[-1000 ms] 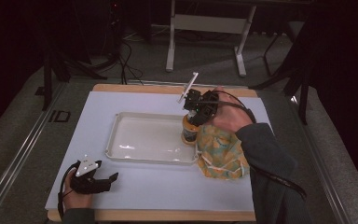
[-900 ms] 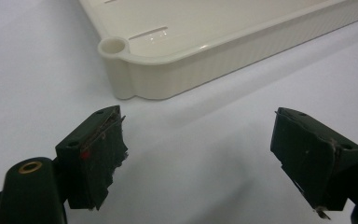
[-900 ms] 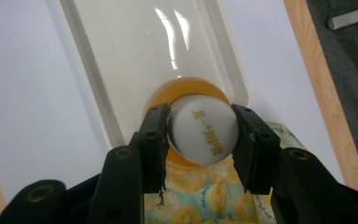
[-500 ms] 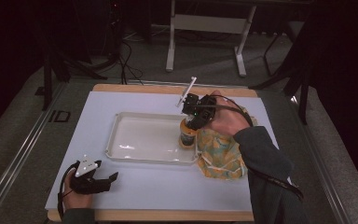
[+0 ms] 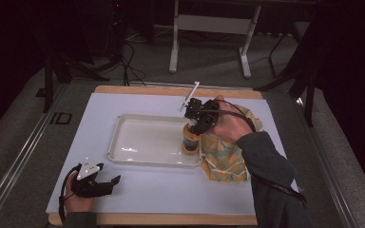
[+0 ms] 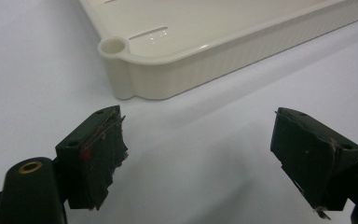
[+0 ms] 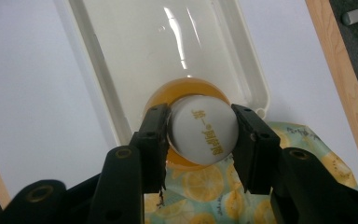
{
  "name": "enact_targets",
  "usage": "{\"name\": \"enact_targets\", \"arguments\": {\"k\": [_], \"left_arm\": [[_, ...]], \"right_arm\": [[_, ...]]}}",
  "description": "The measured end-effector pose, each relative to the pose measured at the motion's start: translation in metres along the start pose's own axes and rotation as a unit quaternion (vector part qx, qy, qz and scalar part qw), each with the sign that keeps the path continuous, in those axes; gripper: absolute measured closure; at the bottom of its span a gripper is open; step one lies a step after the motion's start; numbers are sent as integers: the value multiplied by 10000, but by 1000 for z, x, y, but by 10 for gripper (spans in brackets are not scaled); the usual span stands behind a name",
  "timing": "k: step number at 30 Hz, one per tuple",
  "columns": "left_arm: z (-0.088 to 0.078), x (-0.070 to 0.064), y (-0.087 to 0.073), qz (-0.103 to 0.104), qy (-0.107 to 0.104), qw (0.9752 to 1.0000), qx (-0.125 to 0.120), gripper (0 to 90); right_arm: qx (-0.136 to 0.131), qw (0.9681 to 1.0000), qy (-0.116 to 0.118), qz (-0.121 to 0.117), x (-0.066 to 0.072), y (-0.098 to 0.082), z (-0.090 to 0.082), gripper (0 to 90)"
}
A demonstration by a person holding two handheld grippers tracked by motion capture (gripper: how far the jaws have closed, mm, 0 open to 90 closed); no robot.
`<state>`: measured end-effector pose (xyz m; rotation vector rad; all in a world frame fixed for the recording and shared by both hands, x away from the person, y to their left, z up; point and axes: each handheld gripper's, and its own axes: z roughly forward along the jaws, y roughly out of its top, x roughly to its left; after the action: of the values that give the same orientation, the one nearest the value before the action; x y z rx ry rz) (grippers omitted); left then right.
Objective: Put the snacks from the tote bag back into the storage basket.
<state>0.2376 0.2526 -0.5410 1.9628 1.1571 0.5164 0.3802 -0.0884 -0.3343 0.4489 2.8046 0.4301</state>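
Note:
A small jar (image 5: 189,141) of orange contents with a white printed lid (image 7: 204,130) stands upright at the right end of the cream tray (image 5: 123,159). My right gripper (image 5: 193,129) comes down on it from above and is shut on the lid, one pad on each side (image 7: 200,136). Whether the jar's base rests on the tray floor I cannot tell. My left gripper (image 5: 110,183) lies on the white table at the front left, its jaws wide open with nothing between them (image 6: 198,154). It points toward the tray's near corner (image 6: 121,60).
A lemon-print cloth (image 5: 223,159) lies bunched on the table right of the tray, under my right hand (image 7: 214,196). The tray floor (image 7: 135,46) is bare and glossy. The table's wooden edge (image 5: 171,219) runs along the front. Desk legs and cables stand on the floor behind.
My right gripper has sunk slightly with the jar in it, toward the tray's right end. The left gripper has stayed where it was.

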Motion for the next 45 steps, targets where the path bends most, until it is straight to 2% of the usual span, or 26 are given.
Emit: {"name": "enact_targets", "arguments": {"k": [12,45], "left_arm": [[0,0,0,-1,-1,10000,1,177],[0,0,0,-2,-8,10000,4,177]], "right_arm": [[11,10000,-12,19,7,1,2,588],[127,9998,86,-156,21,-4,15,588]]}}
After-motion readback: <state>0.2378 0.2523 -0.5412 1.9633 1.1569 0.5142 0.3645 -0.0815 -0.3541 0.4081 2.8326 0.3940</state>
